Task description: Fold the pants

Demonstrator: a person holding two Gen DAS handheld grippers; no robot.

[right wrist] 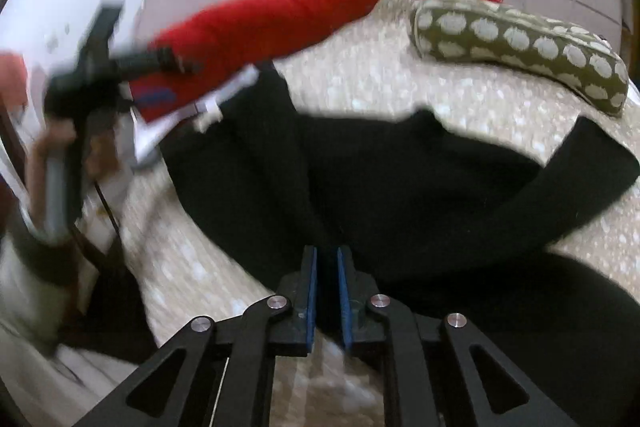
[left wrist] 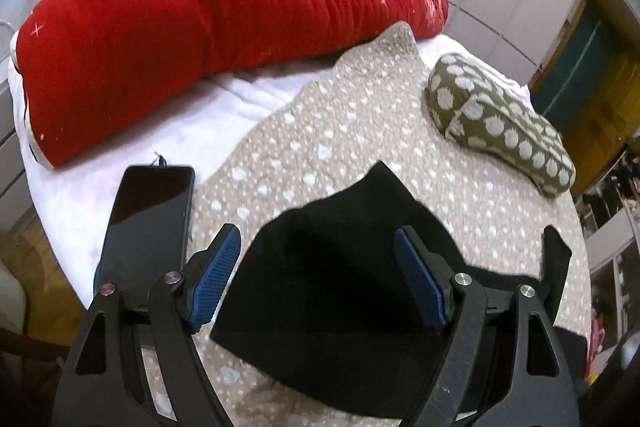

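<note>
Black pants (left wrist: 340, 291) lie on a beige dotted blanket (left wrist: 352, 131) on the bed. My left gripper (left wrist: 318, 259) is open, its blue pads wide apart above the pants, holding nothing. In the right wrist view the pants (right wrist: 400, 187) spread across the blanket (right wrist: 480, 99), with one leg running to the right. My right gripper (right wrist: 327, 267) is shut on a fold of the pants' fabric between its blue pads. The left gripper (right wrist: 92, 67) shows blurred at the left of the right wrist view, held in a hand.
A long red pillow (left wrist: 200, 39) lies across the back of the bed. An olive pillow with white dots (left wrist: 500, 123) sits at the right. A dark phone (left wrist: 148, 219) lies on the white sheet (left wrist: 248, 95) to the left. White cabinets stand behind.
</note>
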